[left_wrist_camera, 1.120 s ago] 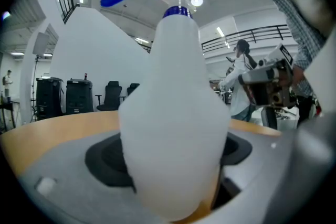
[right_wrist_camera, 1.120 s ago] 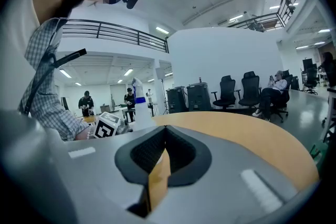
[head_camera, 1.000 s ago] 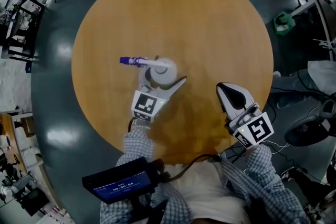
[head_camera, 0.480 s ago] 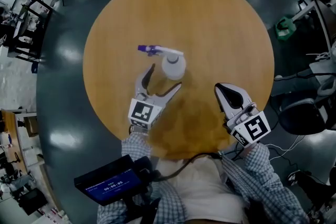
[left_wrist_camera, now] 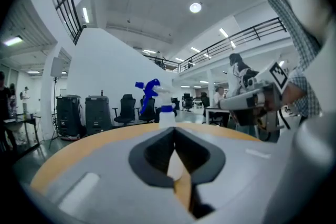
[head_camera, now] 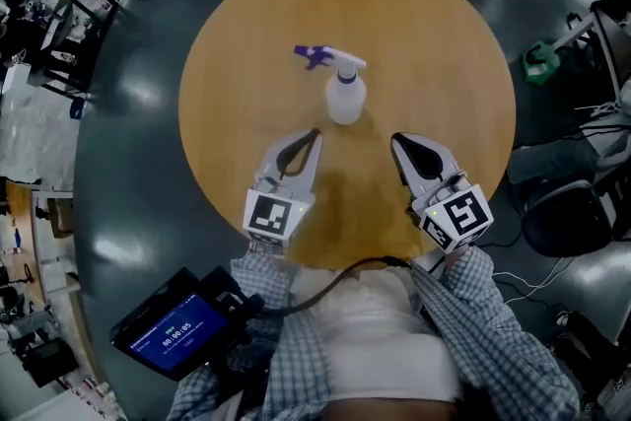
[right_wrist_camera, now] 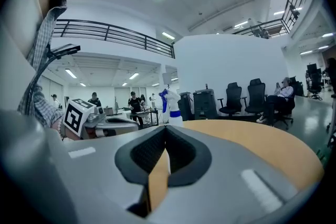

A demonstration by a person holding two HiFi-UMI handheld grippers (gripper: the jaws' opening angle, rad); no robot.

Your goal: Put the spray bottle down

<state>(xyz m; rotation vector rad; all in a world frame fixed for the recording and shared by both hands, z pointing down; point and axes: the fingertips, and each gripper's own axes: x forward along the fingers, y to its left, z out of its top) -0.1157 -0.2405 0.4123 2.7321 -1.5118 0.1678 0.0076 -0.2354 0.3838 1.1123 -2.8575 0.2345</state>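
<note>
Spray bottle (head_camera: 345, 99) stands upright near the middle of the tabletop (head_camera: 434, 25), nozzle toward the left gripper's side, touched by neither gripper. Left gripper (head_camera: 312, 139), nearer the bottle, lies level on its person-ward side, fingers just closed together on nothing. Right gripper (head_camera: 400, 143) flanks it, fingers pressed together, empty.

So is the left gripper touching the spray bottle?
Apart. In the head view, bare table separates the spray bottle from the left gripper, whose empty jaws just closed.
</note>
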